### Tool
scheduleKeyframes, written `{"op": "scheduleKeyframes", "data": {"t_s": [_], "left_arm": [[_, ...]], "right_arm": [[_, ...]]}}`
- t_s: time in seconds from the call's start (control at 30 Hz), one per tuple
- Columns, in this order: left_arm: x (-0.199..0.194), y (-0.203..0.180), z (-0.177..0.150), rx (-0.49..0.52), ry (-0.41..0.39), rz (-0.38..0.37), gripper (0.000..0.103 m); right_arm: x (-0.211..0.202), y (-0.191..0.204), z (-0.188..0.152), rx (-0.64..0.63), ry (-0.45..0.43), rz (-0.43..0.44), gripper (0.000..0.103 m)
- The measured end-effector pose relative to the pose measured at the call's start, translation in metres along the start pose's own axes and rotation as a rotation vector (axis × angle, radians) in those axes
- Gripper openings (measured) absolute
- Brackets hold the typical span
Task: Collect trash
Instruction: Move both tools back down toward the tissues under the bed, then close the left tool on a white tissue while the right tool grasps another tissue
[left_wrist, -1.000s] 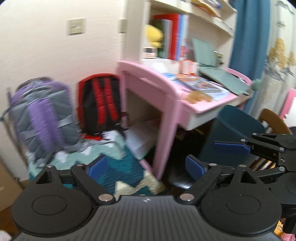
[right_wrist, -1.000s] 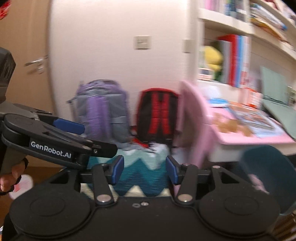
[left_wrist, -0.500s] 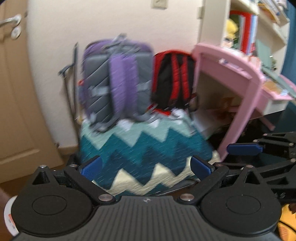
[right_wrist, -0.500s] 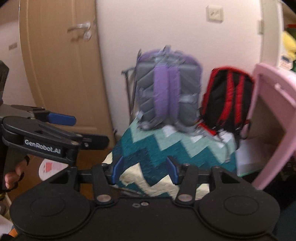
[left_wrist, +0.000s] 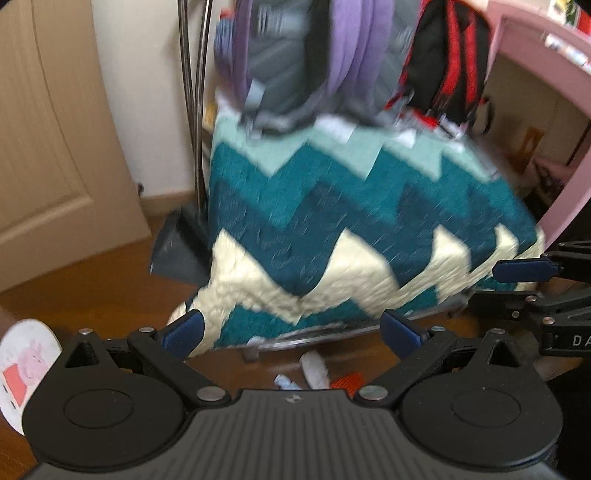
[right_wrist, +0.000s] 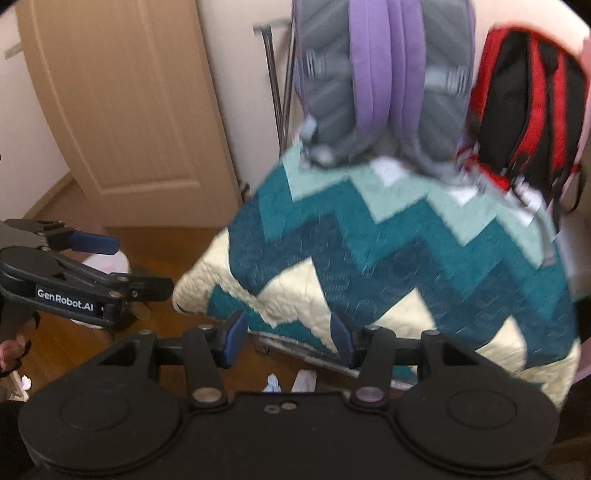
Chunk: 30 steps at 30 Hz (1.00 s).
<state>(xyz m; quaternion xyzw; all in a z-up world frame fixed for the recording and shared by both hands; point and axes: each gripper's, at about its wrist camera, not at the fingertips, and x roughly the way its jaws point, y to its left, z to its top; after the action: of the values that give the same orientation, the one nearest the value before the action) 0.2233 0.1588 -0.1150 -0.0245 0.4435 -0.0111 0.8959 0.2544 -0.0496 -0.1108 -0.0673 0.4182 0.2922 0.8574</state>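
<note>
Small bits of trash lie on the wooden floor just below a quilt-covered rack: a crumpled white paper (left_wrist: 314, 371), a blue-white scrap (left_wrist: 285, 382) and an orange piece (left_wrist: 349, 380). The right wrist view shows the scrap (right_wrist: 273, 384) and the white paper (right_wrist: 304, 380) too. My left gripper (left_wrist: 291, 330) is open and empty above them. My right gripper (right_wrist: 288, 334) is also open with nothing between its blue pads. Each gripper shows at the edge of the other's view, the left gripper (right_wrist: 125, 264) at the left. A white round bin with a pink cartoon pig (left_wrist: 26, 365) stands at the far left.
A teal and cream zigzag quilt (left_wrist: 351, 229) drapes over a low metal frame. A purple-grey backpack (right_wrist: 384, 81) and a red-black backpack (right_wrist: 524, 103) sit on it. A dark dustpan (left_wrist: 173, 251), metal poles, a wooden door (right_wrist: 122, 103) and a pink desk side (left_wrist: 554, 55) surround it.
Both grippers have dropped and tipped down, swinging from the desk and shelves toward the floor. The quilt now fills the views and the trash has come into sight. Both stayed open.
</note>
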Motion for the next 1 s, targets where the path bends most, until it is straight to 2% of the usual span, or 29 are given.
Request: {"op": "scheduleKeyframes", "data": {"t_s": [0.13,0.27,0.37,0.6,0.7,0.77,0.83,1.0], "left_arm": [[0.058,0.015,-0.015,0.034,0.067,0.015,0.102],[0.117,0.022,-0.036,0.087,0.139,0.04,0.101],[0.159,0.024,-0.054,0.136,0.191,0.03,0.101],[0.256,0.027,-0.114,0.189,0.353,-0.007,0.101],[0.294,0.023,-0.145,0.246,0.429,0.004,0.099],[0.314,0.022,-0.163,0.261,0.474,-0.004,0.097],[0.329,0.024,-0.172,0.233,0.498,-0.017,0.097],[0.361,0.029,-0.178,0.158,0.524,-0.046,0.097]], "right_arm": [[0.06,-0.008,-0.019,0.013,0.084,0.023,0.05],[0.124,-0.012,-0.051,0.003,0.199,0.029,0.048],[0.167,-0.016,-0.073,0.014,0.271,0.036,0.047],[0.257,-0.033,-0.113,0.08,0.395,0.031,0.047],[0.286,-0.041,-0.129,0.109,0.436,0.035,0.047],[0.303,-0.039,-0.137,0.062,0.454,0.04,0.047],[0.321,-0.036,-0.148,0.006,0.486,0.05,0.047],[0.354,-0.02,-0.176,-0.111,0.552,0.075,0.047]]}}
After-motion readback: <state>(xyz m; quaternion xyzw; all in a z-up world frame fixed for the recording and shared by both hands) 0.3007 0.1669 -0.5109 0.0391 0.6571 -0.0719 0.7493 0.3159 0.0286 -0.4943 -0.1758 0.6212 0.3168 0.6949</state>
